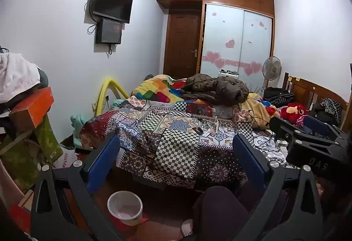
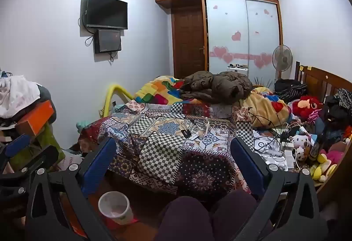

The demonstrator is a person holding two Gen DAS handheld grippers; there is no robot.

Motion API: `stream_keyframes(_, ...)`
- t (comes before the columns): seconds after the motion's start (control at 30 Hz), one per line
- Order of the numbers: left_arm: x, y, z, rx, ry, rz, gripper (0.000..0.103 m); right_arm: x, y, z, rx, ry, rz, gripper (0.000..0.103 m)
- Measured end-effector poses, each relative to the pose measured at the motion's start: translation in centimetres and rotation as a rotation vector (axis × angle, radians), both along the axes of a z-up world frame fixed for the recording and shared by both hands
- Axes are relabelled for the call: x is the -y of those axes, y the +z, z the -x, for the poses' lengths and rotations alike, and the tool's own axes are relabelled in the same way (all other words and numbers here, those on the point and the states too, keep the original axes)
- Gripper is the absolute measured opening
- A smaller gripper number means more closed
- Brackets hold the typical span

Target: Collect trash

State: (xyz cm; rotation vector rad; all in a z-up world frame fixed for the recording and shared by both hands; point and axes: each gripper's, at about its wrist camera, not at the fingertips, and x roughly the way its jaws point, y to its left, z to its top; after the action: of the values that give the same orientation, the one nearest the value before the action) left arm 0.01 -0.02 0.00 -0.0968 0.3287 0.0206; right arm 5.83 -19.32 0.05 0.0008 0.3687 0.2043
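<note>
trash, a scatter of small white scraps and wrappers [image 2: 201,129], sits mid-quilt on the patterned bedspread [image 2: 162,142], with the pale bin [image 2: 115,208] down on the floor by the person's knees [image 2: 191,214]. both tongs hang wide and empty, left gripper [image 1: 176,153] and right gripper [image 2: 173,153] aimed over the bed edge, well short of the scraps. the risk, as it looks: dark cables [image 2: 261,120] run close by, so a wide grab could snag a cord or pinch quilt instead, and light scraps could slip out before reaching the bin.
</note>
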Motion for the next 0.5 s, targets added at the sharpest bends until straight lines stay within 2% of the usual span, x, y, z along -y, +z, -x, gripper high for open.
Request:
stream_keyframes(0.13, 0.18, -0.01, -0.05, 0.002, -0.002, -0.019, 0.103, 0.09, 0.03, 0.04, 0.011, -0.001, -0.015, 0.103)
stream_keyframes(0.5, -0.27, -0.70, -0.10, -0.010, 0.001, 0.000, 0.103, 0.15, -0.01, 0.00, 0.006, 0.002, -0.014, 0.103)
